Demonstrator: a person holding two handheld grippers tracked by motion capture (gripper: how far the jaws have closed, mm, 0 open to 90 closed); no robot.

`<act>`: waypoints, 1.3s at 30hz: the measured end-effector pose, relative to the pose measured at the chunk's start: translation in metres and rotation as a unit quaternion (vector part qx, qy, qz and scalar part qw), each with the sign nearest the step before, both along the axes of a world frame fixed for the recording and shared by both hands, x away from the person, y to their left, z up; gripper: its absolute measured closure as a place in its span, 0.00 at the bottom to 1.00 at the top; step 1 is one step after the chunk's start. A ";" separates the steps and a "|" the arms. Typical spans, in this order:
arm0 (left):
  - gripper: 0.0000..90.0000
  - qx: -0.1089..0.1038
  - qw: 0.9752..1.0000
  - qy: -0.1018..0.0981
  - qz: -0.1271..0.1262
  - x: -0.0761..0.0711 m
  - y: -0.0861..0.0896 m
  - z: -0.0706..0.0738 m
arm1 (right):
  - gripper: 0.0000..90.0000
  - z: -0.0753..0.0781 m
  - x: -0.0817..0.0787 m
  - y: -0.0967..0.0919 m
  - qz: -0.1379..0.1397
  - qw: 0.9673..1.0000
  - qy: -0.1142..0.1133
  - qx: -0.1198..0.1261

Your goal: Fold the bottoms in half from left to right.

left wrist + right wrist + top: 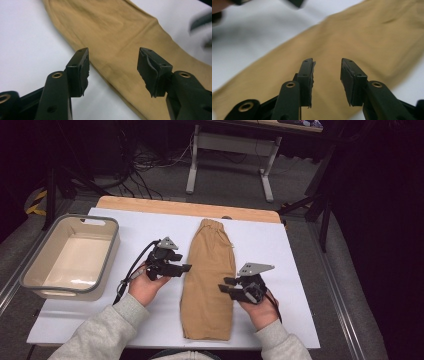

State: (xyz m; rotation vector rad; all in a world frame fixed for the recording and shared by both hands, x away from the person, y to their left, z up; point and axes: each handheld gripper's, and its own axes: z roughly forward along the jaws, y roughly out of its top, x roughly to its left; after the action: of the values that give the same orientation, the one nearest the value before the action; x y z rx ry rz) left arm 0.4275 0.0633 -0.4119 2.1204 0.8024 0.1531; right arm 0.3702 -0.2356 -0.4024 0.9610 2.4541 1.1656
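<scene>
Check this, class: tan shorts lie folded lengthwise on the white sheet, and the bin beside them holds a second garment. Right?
One slip: the bin is empty, as the high view shows. The tan shorts do lie folded lengthwise on the white sheet.

trousers (210,280): 1, tan, folded | bin (30,270): 1, grey | gripper: 2, left (186,268), right (223,285)

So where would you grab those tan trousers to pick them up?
Probably by the long side edges. The trousers lie flat, folded into a narrow strip, so each edge is a thin layered fold. The left gripper and right gripper, both open, already flank it; each could come in low from its own side.
</scene>
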 end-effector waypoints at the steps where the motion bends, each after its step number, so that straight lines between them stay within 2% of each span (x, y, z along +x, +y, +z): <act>1: 0.49 0.003 1.000 0.003 0.001 -0.002 -0.001 -0.002 | 0.71 -0.001 0.007 -0.004 -0.011 1.000 -0.003 -0.004; 4: 0.49 0.015 1.000 -0.003 -0.007 -0.005 -0.002 -0.006 | 0.72 -0.005 0.027 -0.015 -0.043 0.999 -0.002 -0.008; 8: 0.49 0.007 1.000 0.003 -0.010 -0.008 0.001 -0.009 | 0.71 -0.015 0.052 -0.024 -0.075 0.997 0.020 -0.004; 13: 0.50 0.015 1.000 0.016 -0.014 -0.010 0.000 -0.016 | 0.75 -0.026 0.069 -0.020 -0.086 0.995 0.034 -0.030; 15: 0.50 0.016 1.000 0.017 -0.015 -0.011 -0.001 -0.017 | 0.81 -0.030 0.074 -0.020 -0.086 0.995 0.050 -0.021; 17: 0.50 0.017 1.000 0.017 -0.016 -0.011 -0.001 -0.018 | 0.89 -0.033 0.077 -0.021 -0.084 0.994 0.063 -0.010; 18: 0.50 0.017 1.000 0.018 -0.016 -0.011 -0.001 -0.019 | 0.96 -0.033 0.078 -0.021 -0.082 0.994 0.065 -0.011; 19: 0.50 0.018 1.000 0.020 -0.016 -0.011 -0.001 -0.019 | 0.98 -0.034 0.079 -0.021 -0.078 0.994 0.069 -0.011; 21: 0.50 0.019 0.999 0.021 -0.017 -0.011 -0.001 -0.020 | 1.00 -0.034 0.081 -0.022 -0.081 0.994 0.075 -0.013; 24: 0.50 0.015 0.999 0.025 -0.016 -0.012 -0.002 -0.020 | 1.00 -0.033 0.082 -0.024 -0.086 0.994 0.069 -0.023; 26: 0.50 0.021 0.999 0.024 -0.017 -0.013 -0.001 -0.019 | 1.00 -0.034 0.082 -0.027 -0.093 0.993 0.071 -0.027; 29: 0.50 0.020 0.999 0.020 -0.021 -0.013 -0.003 -0.020 | 1.00 -0.038 0.081 -0.032 -0.100 0.992 0.081 -0.018; 34: 0.48 0.026 0.999 0.013 -0.019 -0.013 -0.002 -0.019 | 0.95 -0.037 0.080 -0.031 -0.095 0.993 0.069 -0.020; 36: 0.48 0.025 0.999 0.011 -0.019 -0.014 -0.001 -0.018 | 0.88 -0.034 0.078 -0.031 -0.093 0.994 0.057 -0.023; 39: 0.48 0.032 0.999 -0.003 -0.024 -0.016 -0.001 -0.017 | 0.77 -0.028 0.077 -0.033 -0.089 0.995 0.041 -0.019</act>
State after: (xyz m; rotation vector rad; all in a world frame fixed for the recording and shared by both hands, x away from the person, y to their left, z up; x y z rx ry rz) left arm 0.4112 0.0622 -0.4285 2.1957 0.7525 0.1606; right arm 0.4471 -0.2686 -0.4299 1.2115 2.3848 1.0366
